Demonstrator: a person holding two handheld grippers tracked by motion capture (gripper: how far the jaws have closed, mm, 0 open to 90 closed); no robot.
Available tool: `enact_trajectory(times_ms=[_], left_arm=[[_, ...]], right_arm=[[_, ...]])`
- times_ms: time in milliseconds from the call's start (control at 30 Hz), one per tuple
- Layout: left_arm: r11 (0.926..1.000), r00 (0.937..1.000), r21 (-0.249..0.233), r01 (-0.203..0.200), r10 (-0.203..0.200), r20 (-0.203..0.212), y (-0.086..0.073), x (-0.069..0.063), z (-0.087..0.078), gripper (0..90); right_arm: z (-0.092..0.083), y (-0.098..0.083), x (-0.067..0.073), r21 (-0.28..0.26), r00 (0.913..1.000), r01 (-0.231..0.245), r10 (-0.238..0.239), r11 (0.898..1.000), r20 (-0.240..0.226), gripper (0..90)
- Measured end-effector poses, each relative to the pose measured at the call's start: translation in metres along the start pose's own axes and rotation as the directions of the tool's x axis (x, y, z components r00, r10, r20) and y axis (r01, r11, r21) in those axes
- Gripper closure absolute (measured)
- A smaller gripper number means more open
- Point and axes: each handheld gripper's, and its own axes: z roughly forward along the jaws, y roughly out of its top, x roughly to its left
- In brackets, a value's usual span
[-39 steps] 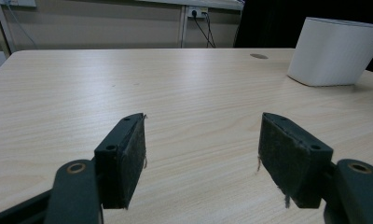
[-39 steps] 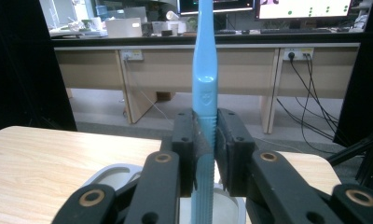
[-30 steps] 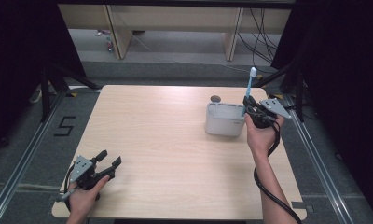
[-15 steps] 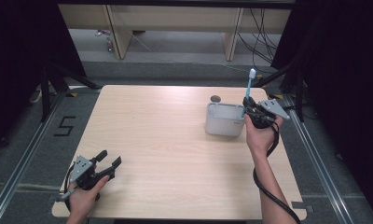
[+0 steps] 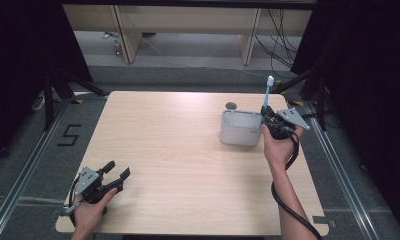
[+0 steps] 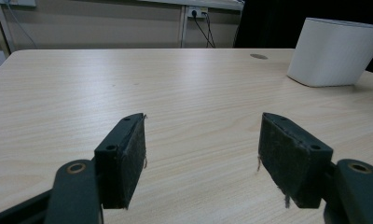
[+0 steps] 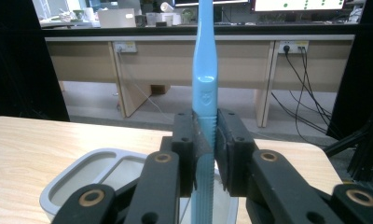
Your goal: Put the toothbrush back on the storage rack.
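The right gripper [image 7: 205, 154] clamps a blue toothbrush [image 7: 205, 84] upright over the grey holder [image 5: 240, 131], perhaps touching its rim; left gripper [image 6: 201, 156] gapes, empty. Nothing has moved.

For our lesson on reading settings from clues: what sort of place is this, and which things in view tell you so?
Probably a lab or office workroom set up for recording: desks with wall sockets and trailing cables, monitors behind, and a bare wooden table ringed by dark curtains.

Nothing has changed: the right gripper [image 7: 204, 154] clamps the light-blue plastic toothbrush [image 7: 204, 88] exactly where it did a second ago.
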Motion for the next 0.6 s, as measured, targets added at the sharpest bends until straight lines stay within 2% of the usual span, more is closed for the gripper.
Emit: enact_trajectory(times_ms=[33, 100, 133, 200, 367, 600], left_arm=[[1.0, 1.0, 0.001, -0.001, 0.001, 0.0, 0.0, 0.0, -0.0001, 31.6], [1.0, 1.0, 0.0, -0.001, 0.001, 0.0, 0.0, -0.0001, 0.0, 31.6], [1.0, 1.0, 0.001, 0.0, 0.0, 0.0, 0.0, 0.0, 0.0, 31.6], [1.0, 1.0, 0.0, -0.001, 0.001, -0.001, 0.0, 0.0, 0.0, 31.5], [1.0, 1.0, 0.0, 0.0, 0.0, -0.001, 0.0, 0.0, -0.0001, 31.5], [0.9999, 1.0, 0.015, -0.001, 0.001, -0.008, 0.0006, -0.0003, -0.0015, 31.5]], right_arm=[[0.0001, -0.0014, 0.0009, -0.008, 0.9998, -0.017, 0.017, 1.0, 0.003, 78.6], [-0.0012, -0.002, -0.0007, 0.009, 1.0, 0.001, -0.001, 1.0, 0.004, 78.6], [-0.0006, -0.0028, -0.0004, -0.005, 1.0, -0.005, 0.005, 1.0, 0.001, 78.6], [-0.0013, -0.0034, 0.0007, 0.001, 0.9998, -0.018, 0.018, 1.0, 0.005, 78.5], [-0.001, -0.0044, -0.0007, -0.006, 1.0, 0.004, -0.004, 1.0, 0.002, 78.5], [-0.0017, -0.0085, -0.0011, 0.002, 1.0, 0.005, -0.005, 1.0, 0.0, 78.5]])
